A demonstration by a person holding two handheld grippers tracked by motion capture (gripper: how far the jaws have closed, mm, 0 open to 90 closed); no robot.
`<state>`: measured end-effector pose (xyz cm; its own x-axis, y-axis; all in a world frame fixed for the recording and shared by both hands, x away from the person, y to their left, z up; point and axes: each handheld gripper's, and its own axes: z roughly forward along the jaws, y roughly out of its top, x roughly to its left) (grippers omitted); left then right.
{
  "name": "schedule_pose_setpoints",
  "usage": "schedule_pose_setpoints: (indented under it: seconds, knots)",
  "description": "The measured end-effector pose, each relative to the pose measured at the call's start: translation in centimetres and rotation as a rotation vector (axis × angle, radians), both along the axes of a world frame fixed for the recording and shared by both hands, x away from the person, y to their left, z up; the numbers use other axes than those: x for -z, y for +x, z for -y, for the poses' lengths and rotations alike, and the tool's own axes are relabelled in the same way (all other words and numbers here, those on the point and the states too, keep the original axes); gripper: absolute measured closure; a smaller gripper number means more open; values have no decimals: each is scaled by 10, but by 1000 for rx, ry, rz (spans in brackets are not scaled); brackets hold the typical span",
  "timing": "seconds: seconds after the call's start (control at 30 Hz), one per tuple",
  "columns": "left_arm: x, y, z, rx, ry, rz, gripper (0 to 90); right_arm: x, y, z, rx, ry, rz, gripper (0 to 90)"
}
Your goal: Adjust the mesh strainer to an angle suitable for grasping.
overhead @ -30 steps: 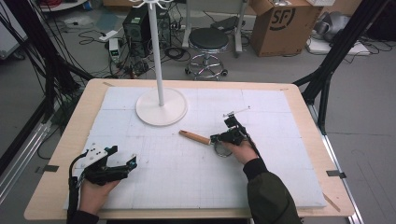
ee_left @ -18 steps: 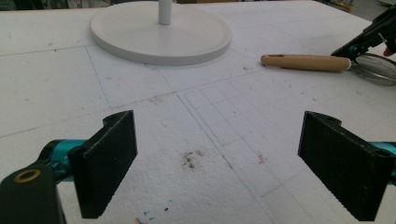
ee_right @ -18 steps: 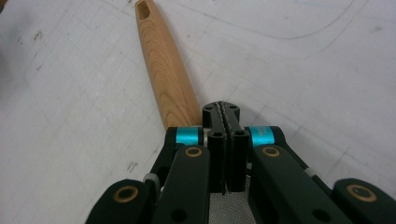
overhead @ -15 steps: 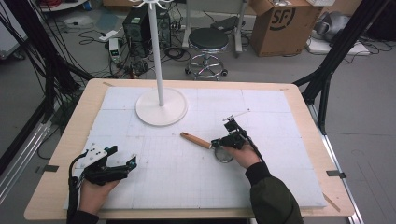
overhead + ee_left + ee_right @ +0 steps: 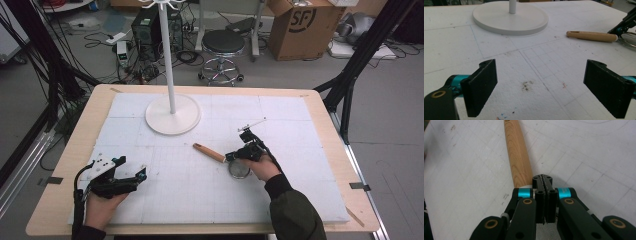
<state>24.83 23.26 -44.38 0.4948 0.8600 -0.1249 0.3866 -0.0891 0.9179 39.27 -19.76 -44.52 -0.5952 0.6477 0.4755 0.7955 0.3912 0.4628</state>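
One strainer on the table: small round metal mesh sieve with a tapered light-wood handle [image 5: 210, 152], lying on the white gridded foam mat [image 5: 300, 190] right of centre, handle pointing far-left toward the stand. The right gripper [image 5: 231, 157] is clamping it where handle meets ring; jaws are pressed fully together in the right gripper view, with the wooden handle [image 5: 517, 152] running away from the tips and mesh visible under them. The left gripper [image 5: 142, 173] is sitting at the near-left of the mat, jaws standing wide apart, nothing between them. One white pole stand with a round flat base [image 5: 172, 114] is standing at the far side, left of centre. Two grippers, two hands, one mat.
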Motion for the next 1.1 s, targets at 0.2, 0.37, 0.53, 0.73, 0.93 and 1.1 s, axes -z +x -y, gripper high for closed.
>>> schedule_pose_setpoints:
  seconds: [0.2, 0.37, 0.53, 0.73, 0.93, 1.1]
  knots:
    - [0, 0, -1, -2, -2, -1, 123, -8, 2, 3, 38, 66, 61, 658]
    - [0, 0, 0, 0, 2, 0, 123, -11, 2, 0, 25, 111, 78, 570]
    - [0, 0, 1, 1, 3, -2, 122, -6, 0, -13, -19, 88, 69, 515]
    - [0, 1, 1, 4, 1, -1, 123, -6, -1, -20, -33, 91, 79, 532]
    - [1, 1, 1, 4, -1, -2, 123, -8, -1, -18, -30, 92, 81, 522]
    - [0, 3, 2, 5, -4, -2, 123, -8, -1, -19, -41, 95, 84, 516]
